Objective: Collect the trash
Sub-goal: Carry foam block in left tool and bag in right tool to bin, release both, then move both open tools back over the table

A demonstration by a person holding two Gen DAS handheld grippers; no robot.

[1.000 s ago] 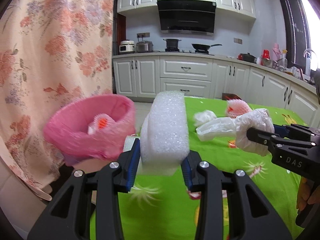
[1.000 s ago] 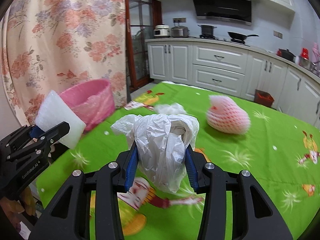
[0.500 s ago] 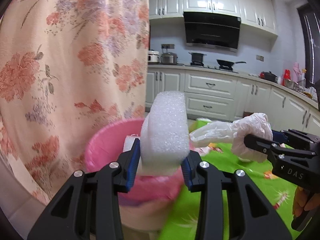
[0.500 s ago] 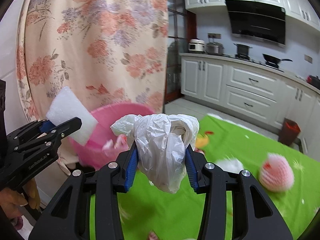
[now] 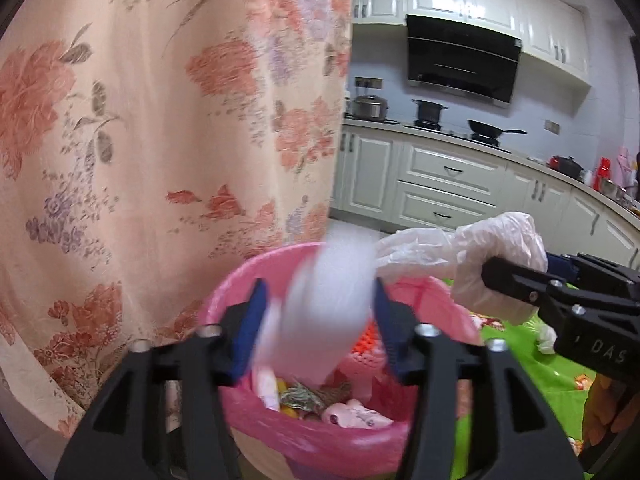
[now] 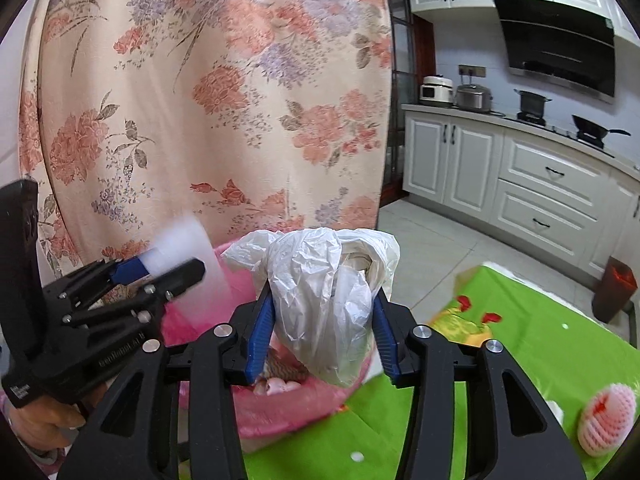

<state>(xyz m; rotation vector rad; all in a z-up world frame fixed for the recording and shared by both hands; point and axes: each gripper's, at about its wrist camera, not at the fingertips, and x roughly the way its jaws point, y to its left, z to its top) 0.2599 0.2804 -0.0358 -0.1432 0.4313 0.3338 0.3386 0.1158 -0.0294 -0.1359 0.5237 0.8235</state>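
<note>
Both my grippers sit side by side over the pink bin (image 5: 256, 280), tipped a bit downward toward its mouth. My hand (image 6: 44, 424) shows under the left tool in the right camera.

Writing: the side of my right gripper (image 6: 322, 322) reads "DAS" in the left camera; there's lettering on my left gripper (image 5: 318, 322) too, but it's too smeared to read.

Left jaws are opening. The white foam block (image 5: 328, 304) is between the blue pads, blurred, directly over the bin; the left pad looks clear of it, the right one I can't tell.

Right jaws are opening as well, and the crumpled clear plastic bag (image 6: 326, 300) is between the pads, its sides against both of them, bulging above and hanging below, right over the bin's near rim.

Inside the bin there's some pink wrapping and other scraps. A pink foam-netted fruit (image 6: 606, 416) sits on the green tablecloth (image 6: 500, 344), well off to the bin's right. Flowery curtain (image 5: 160, 140) hangs right behind the bin.
</note>
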